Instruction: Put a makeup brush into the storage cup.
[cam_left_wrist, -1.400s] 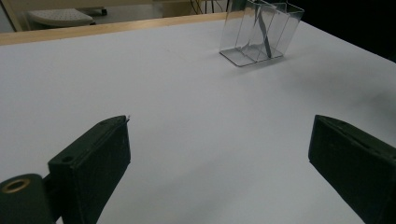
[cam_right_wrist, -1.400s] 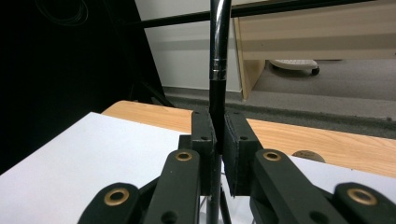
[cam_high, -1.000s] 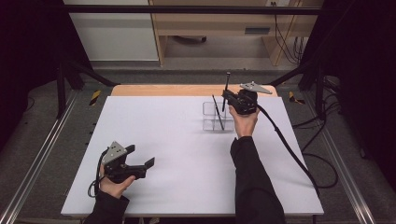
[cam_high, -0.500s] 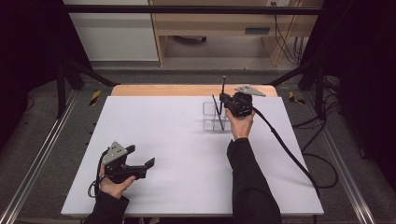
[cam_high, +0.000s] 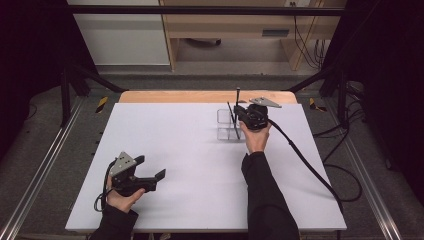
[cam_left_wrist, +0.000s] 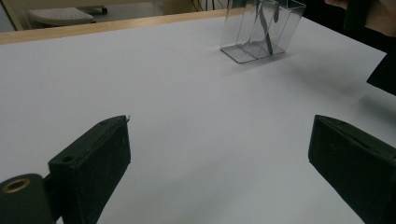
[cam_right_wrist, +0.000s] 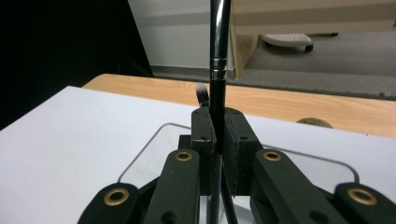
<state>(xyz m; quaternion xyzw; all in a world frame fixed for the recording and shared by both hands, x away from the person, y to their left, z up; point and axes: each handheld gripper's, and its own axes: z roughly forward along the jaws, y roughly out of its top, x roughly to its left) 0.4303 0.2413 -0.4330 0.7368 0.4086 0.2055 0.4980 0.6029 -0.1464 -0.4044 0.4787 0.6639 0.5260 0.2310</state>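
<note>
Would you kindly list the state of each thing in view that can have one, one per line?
Right tongs: shut on the makeup brush, above the clear holder.
Makeup brush: upright, clamped by its handle.
Clear holder: upright on the table, open on top, a slanted brush inside.
Slanted brush: leaning in the clear holder.
Left tongs: open, holding nothing, low over the white table.
</note>
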